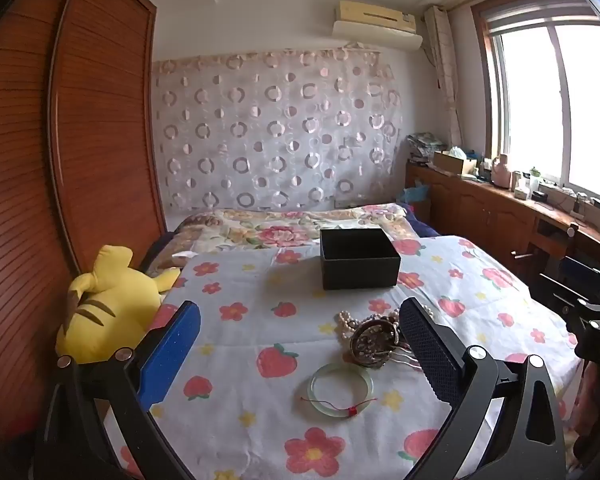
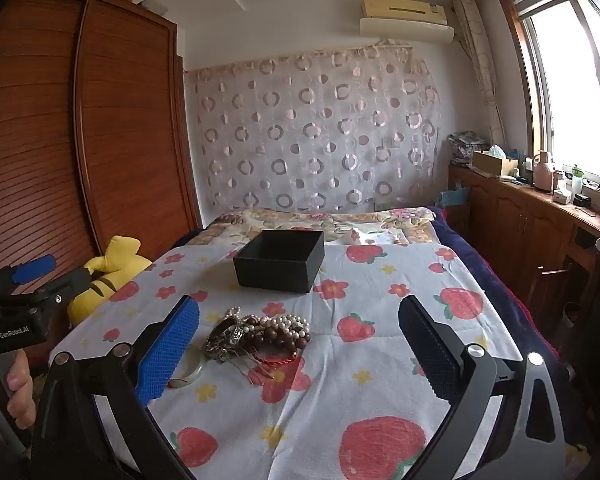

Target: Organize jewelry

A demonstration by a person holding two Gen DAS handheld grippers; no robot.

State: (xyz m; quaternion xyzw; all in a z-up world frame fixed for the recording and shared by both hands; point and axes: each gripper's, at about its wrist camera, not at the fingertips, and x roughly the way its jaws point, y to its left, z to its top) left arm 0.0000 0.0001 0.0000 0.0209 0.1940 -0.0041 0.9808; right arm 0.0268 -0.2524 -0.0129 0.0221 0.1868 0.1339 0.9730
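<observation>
home bedroom | bed [image 1: 500,280] | wardrobe [image 1: 100,120] | plush toy [image 1: 108,304]

Each hand-held gripper [image 2: 298,350] is built of black frame arms with silver screws, one blue textured pad [image 2: 168,350] and one black.

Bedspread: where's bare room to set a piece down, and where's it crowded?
Free: the strip of bedspread between the black box and the jewelry pile, and the wide patch right of the pile out to the bed's right edge. Crowded: the pile itself, with the jade bangle lying close beside it. Left edge is bordered by the yellow plush.
</observation>
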